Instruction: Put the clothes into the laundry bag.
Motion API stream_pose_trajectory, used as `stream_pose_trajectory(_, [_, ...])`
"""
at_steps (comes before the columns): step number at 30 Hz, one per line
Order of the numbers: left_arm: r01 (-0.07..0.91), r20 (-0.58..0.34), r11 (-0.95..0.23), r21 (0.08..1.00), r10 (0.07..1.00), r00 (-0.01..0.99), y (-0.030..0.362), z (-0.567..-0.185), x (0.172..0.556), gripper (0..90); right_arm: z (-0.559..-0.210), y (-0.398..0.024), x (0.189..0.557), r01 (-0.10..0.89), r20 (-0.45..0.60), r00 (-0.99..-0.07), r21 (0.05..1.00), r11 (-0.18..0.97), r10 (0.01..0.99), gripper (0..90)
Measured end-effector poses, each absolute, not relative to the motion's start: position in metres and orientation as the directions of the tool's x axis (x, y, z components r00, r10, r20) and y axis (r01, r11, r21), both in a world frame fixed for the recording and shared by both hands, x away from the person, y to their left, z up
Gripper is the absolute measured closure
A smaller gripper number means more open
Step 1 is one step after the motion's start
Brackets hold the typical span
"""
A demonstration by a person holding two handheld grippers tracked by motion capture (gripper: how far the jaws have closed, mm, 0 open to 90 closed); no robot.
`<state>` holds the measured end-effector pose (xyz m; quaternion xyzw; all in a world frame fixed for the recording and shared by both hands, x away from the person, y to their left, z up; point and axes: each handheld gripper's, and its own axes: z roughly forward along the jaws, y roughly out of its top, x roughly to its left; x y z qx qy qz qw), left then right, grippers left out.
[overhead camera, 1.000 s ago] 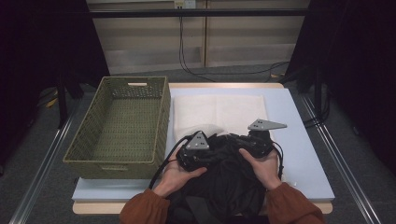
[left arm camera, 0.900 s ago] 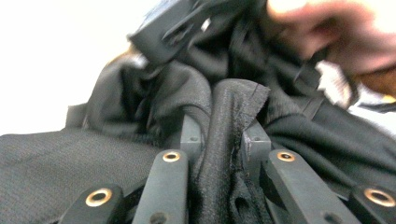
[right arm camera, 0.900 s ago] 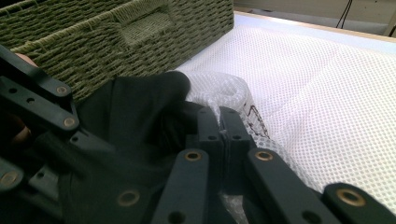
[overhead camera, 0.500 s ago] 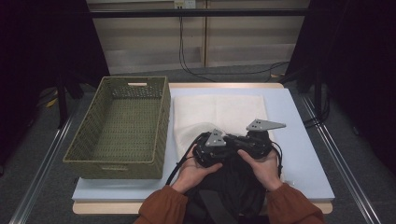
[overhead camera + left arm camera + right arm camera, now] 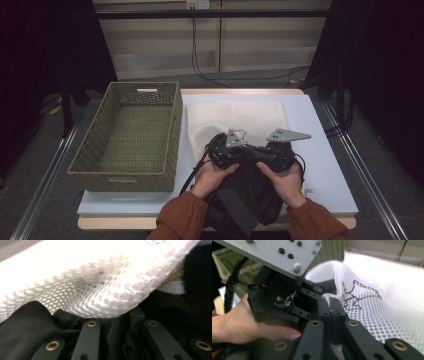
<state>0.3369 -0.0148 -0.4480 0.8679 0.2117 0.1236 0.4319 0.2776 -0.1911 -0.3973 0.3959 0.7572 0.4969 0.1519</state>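
Right gripper (image 5: 331, 305) clamped on mesh bag (image 5: 372, 297)

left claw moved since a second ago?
Yes. In the high view the left claw shifted right, away from the wicker basket, toward the right claw.

One camera sits high above the person's side and looks forward and down on the whole worktop (image 5: 330, 165). Two cameras ride on the grippers and look along their jaws from very close up. All three views share the white mesh bag (image 5: 235, 117) (image 5: 100, 282) (image 5: 382, 307).
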Motion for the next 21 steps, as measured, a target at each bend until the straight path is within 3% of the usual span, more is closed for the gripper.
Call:
stream_pose_trajectory(4, [0.29, -0.061, -0.492, 0.821, 0.429, 0.901, -0.002, -0.448, 0.342, 66.7, -0.409, -0.196, 0.282, 0.465, 0.17, -0.632, 0.863, 0.195, 0.756, 89.5])
stream_pose_trajectory(9, [0.256, -0.04, -0.505, 0.824, 0.399, 0.916, 0.012, -0.435, 0.328, 47.1, -0.414, -0.199, 0.283, 0.465, 0.16, -0.636, 0.86, 0.209, 0.755, 89.5])
stream_pose_trajectory(12, [0.235, -0.033, -0.483, 0.843, 0.39, 0.92, 0.024, -0.428, 0.32, 42.1, -0.413, -0.203, 0.283, 0.465, 0.162, -0.626, 0.863, 0.198, 0.763, 89.4])
stream_pose_trajectory(17, [0.23, -0.015, -0.446, 0.865, 0.436, 0.9, 0.048, -0.416, 0.319, 36.1, -0.414, -0.209, 0.281, 0.47, 0.162, -0.617, 0.861, 0.195, 0.77, 89.4])
stream_pose_trajectory(21, [0.255, -0.024, -0.419, 0.871, 0.482, 0.876, 0.057, -0.418, 0.325, 25.6, -0.414, -0.212, 0.282, 0.472, 0.165, -0.614, 0.86, 0.192, 0.772, 89.4])
